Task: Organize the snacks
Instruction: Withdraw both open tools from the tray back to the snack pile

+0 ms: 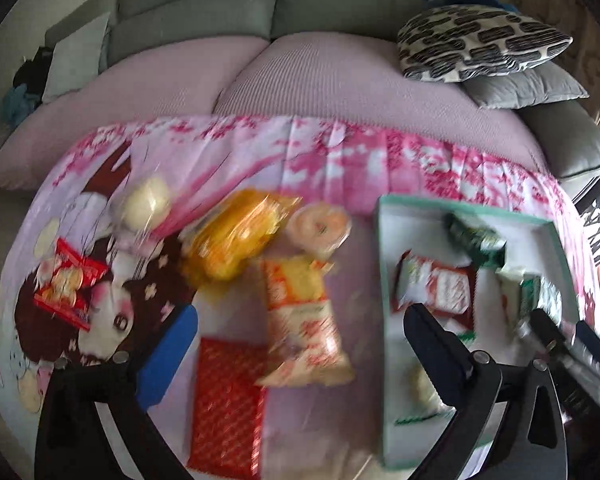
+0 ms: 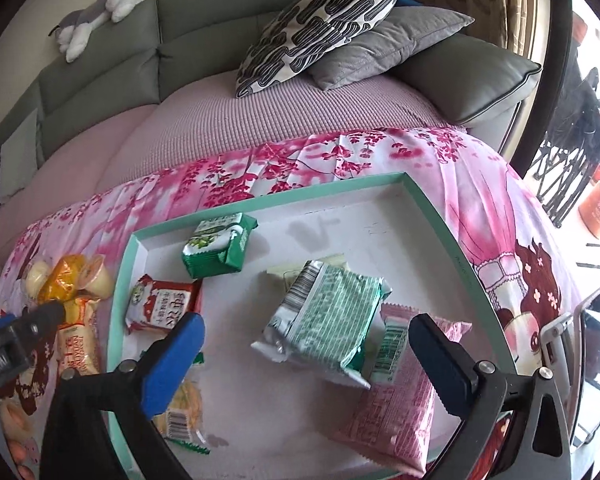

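A teal-rimmed white tray [image 2: 428,208] lies on a pink printed cloth. In it are a green packet [image 2: 220,246], a red packet [image 2: 162,306], a large green-striped packet [image 2: 328,320], a pink packet [image 2: 396,400] and a yellow snack [image 2: 184,404]. My right gripper [image 2: 304,356] is open and empty above the tray. My left gripper [image 1: 296,344] is open and empty above loose snacks left of the tray [image 1: 384,280]: an orange-white bag [image 1: 304,320], a red patterned pack [image 1: 228,404], a yellow bag [image 1: 236,236], a round cake [image 1: 320,228], a pale bun [image 1: 146,200] and a small red pack [image 1: 66,280].
A grey sofa [image 1: 204,12] with a pink seat cover stands behind the cloth. A patterned pillow [image 1: 480,40] and a grey pillow [image 2: 388,44] lie at its right end. A plush toy [image 2: 100,8] sits on the backrest. The right gripper [image 1: 572,344] shows in the left view.
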{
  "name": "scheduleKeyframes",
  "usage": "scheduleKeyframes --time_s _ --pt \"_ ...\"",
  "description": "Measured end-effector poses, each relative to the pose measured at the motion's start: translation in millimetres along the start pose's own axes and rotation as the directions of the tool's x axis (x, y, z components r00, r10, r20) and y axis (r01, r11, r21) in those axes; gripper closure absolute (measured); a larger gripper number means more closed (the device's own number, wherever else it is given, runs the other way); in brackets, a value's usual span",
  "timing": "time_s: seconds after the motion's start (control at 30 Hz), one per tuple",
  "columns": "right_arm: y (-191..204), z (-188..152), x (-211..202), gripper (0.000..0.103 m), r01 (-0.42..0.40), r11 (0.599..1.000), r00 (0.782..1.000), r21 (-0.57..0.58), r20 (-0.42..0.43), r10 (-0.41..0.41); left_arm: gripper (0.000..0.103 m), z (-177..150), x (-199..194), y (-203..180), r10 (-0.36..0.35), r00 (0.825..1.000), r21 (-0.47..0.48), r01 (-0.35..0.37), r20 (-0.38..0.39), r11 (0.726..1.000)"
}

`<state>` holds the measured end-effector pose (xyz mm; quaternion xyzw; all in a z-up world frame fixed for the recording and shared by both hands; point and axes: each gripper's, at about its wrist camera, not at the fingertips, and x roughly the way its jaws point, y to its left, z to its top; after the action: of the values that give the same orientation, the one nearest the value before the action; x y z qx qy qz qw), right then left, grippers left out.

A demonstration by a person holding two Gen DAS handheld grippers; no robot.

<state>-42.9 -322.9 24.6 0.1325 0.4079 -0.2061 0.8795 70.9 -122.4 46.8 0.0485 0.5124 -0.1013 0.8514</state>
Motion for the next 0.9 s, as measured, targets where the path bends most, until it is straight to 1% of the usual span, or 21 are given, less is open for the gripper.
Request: scheduleKeyframes --time_s 0.1,0.3,0.47,0.6,0.7,0.83,0.9 --pt "2 -1 -5 0.000 0.007 1.000 1.000 0.000 -0.005 -0.007 0.001 -11 1 13 0.022 0.999 -0.001 -0.022 -0.029 1.000" --pt "14 -13 -8 0.000 0.031 0.999 0.996 -0.044 -0.078 -0.034 0.001 -35 -3 40 0.021 0.998 -0.018 -0.022 -0.059 1.000" --pt "26 -31 -16 0.000 -0.012 0.997 0.993 -0.071 -0.119 0.004 0.001 -53 -4 65 0.016 0.996 -0.072 -0.022 -0.082 0.997" --pt "42 -43 -14 0.000 0.021 0.988 0.987 -0.151 -0.152 -0.044 0.001 -49 -11 80 -0.014 0.998 -0.126 0.007 -0.057 0.992" --pt "57 -52 -11 0.000 0.006 0.974 0.983 -0.225 -0.178 -0.047 0.001 -47 -14 84 -0.032 0.998 -0.142 0.024 -0.049 0.990" --pt "79 -66 -1 0.000 0.017 0.945 0.974 -0.326 -0.207 -0.089 0.001 -46 -15 93 -0.054 0.997 -0.177 0.045 -0.050 0.983" --pt "87 -70 0 0.000 0.013 0.934 0.973 -0.358 -0.209 -0.093 0.001 -47 -11 98 -0.062 0.996 -0.196 0.049 -0.062 0.979"
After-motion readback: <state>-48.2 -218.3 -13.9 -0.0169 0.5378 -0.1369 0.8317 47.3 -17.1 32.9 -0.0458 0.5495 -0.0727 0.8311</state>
